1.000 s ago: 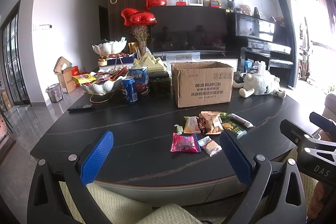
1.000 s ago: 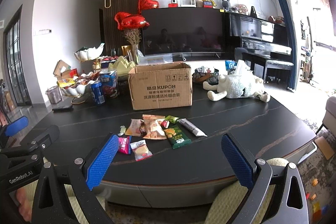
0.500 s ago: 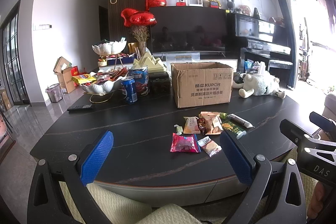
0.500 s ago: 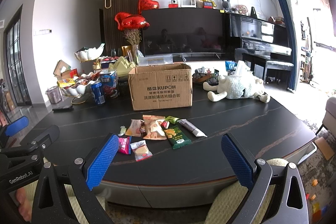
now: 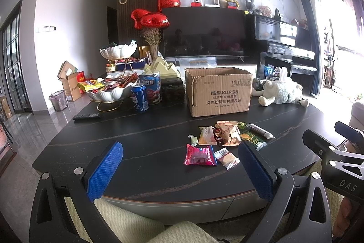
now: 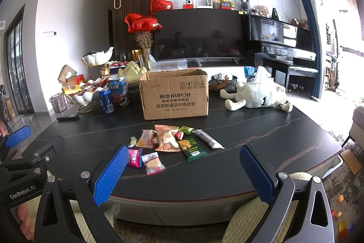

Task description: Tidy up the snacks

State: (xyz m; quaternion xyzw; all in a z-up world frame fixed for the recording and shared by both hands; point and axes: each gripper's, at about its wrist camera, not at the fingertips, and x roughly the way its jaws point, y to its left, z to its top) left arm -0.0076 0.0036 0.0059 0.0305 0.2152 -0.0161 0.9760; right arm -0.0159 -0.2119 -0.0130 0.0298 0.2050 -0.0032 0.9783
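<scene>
dark table point(image 5: 141, 142) ahead, left gripper point(image 5: 179, 171) and right gripper point(image 6: 184, 174) level, jaws apart.

We count one cardboard box point(image 6: 174, 94) on the tabletop point(image 6: 261, 136), and in front of it about ten loose snack packets point(image 6: 166, 140), though the overlapping ones make the tally uncertain. We see one blue soda can point(image 6: 106, 100), one plush sheep point(image 6: 257, 96), one remote control point(image 5: 86, 116), three red heart balloons point(image 6: 142, 23) and two white snack bowls point(image 5: 107, 92).
</scene>
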